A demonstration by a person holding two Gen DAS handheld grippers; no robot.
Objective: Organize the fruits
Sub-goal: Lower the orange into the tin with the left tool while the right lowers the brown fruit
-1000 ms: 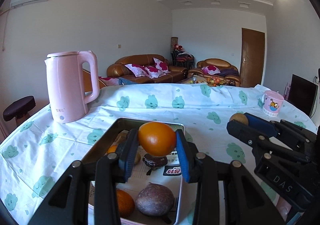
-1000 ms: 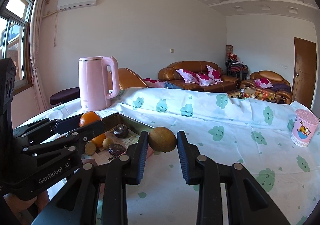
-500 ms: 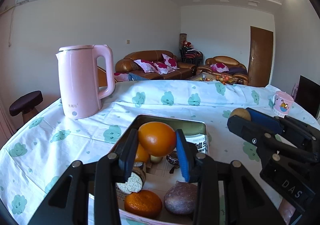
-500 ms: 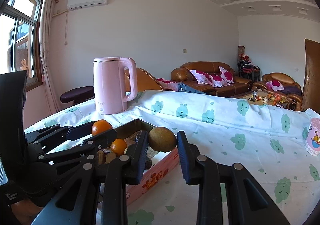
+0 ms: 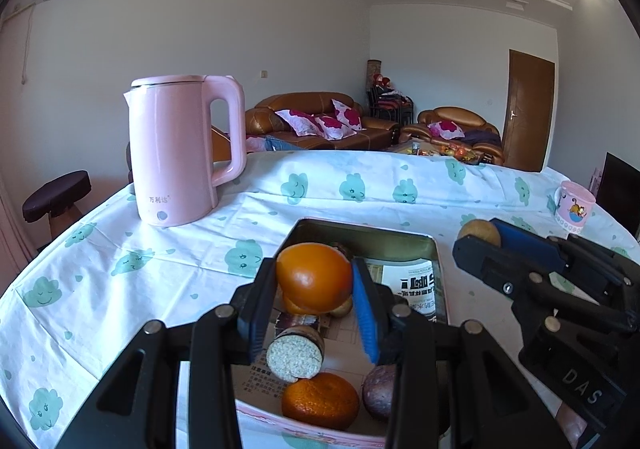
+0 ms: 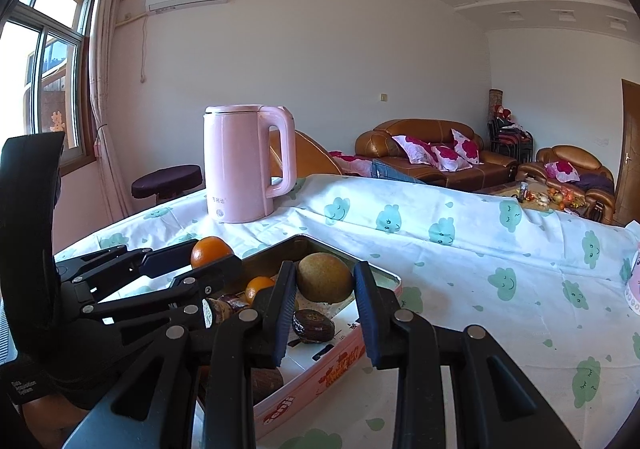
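Note:
My left gripper is shut on an orange and holds it above the open metal tin. My right gripper is shut on a brown kiwi and holds it over the tin's right part. The tin holds another orange, a dark passion fruit, a cut round fruit and other small fruits. The right gripper with the kiwi shows in the left wrist view. The left gripper with the orange shows in the right wrist view.
A pink kettle stands on the cloud-print tablecloth at the back left. A pink mug stands at the far right. Sofas and a door are behind the table.
Both grippers have moved left and closer over the tin with their fruits still held. The kiwi now hangs above the tin instead of beside it.

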